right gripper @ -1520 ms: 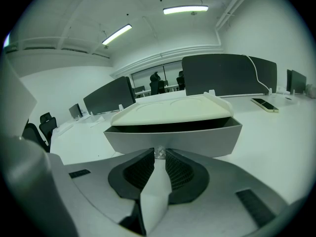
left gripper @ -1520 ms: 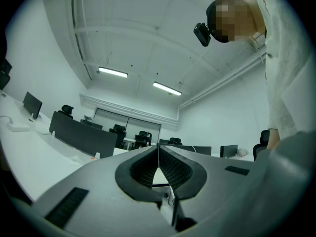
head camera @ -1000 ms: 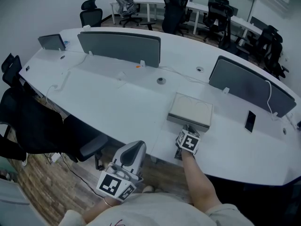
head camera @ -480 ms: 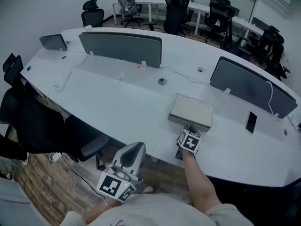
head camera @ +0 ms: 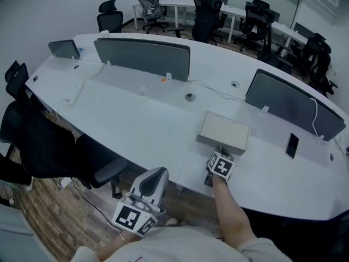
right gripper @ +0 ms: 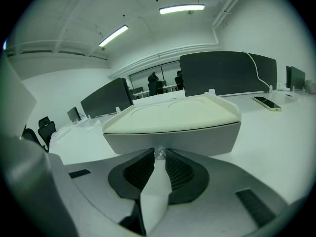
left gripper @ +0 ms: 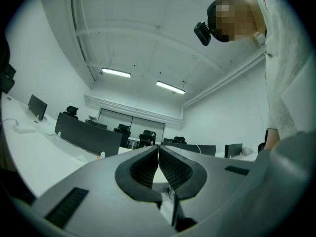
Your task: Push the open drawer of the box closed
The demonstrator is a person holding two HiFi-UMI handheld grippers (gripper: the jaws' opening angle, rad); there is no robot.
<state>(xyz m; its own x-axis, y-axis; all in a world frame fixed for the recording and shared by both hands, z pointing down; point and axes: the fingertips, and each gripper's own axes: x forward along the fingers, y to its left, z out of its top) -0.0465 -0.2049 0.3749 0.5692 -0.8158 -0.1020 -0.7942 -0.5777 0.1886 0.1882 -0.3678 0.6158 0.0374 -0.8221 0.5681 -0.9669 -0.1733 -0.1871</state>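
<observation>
A flat grey box [head camera: 222, 132] with a cream lid lies on the white table [head camera: 136, 119] near its front edge. In the right gripper view the box's lid [right gripper: 170, 115] sits over a grey drawer front [right gripper: 197, 137] that looks flush with the box. A small clear knob [right gripper: 159, 153] on that front lies between the tips of my right gripper [right gripper: 159, 152], which is shut on it. In the head view my right gripper [head camera: 218, 150] touches the box's near side. My left gripper [head camera: 157, 173] hangs off the table edge near my body, shut and empty [left gripper: 158, 147].
Two grey desk dividers [head camera: 143, 56] [head camera: 289, 100] stand behind the box. A dark phone [head camera: 292, 145] lies to the box's right. A cable [head camera: 71, 97] runs across the left of the table. Black chairs [head camera: 38, 141] stand at the left below the table edge.
The head view has drifted slightly. Both grippers and the box keep the same places relative to each other.
</observation>
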